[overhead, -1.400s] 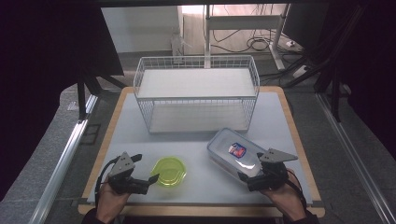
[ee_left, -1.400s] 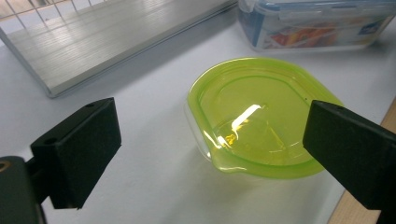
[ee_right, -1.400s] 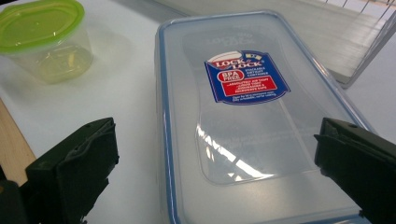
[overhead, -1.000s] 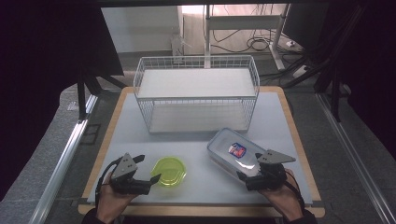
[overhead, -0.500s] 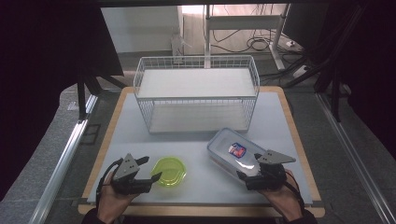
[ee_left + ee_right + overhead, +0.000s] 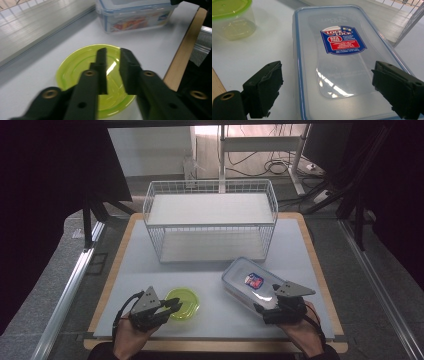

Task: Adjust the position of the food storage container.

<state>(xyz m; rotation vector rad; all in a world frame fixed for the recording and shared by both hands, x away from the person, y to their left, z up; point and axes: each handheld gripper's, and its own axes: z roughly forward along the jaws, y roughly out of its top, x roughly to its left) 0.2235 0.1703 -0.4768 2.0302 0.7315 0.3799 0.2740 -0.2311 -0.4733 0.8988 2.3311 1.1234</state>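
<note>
**Gripper positions at the two containers**

Lower left of the high view: the left gripper [image 6: 172, 307] sits at the near table edge, jaws reaching over the left side of the green-lidded round container [image 6: 183, 303]. In the left gripper view the jaws stand nearly closed, a narrow gap between them, above the green lid [image 6: 82, 65]; whether they touch it cannot be told. They grip nothing.

Lower right of the high view: the right gripper [image 6: 264, 307] meets the near end of the rectangular Lock & Lock container [image 6: 251, 283]. In the right gripper view its jaws are spread wide, one at each long side of the clear, blue-rimmed lid [image 6: 342, 62], apparently short of contact.

The two containers lie apart on the white table top [image 6: 150, 265], with bare surface between them. The wooden border [image 6: 320, 270] runs just right of the rectangular container.

Upper centre of the high view: a white wire basket [image 6: 210, 227] stands behind both containers, with open table between.
</note>
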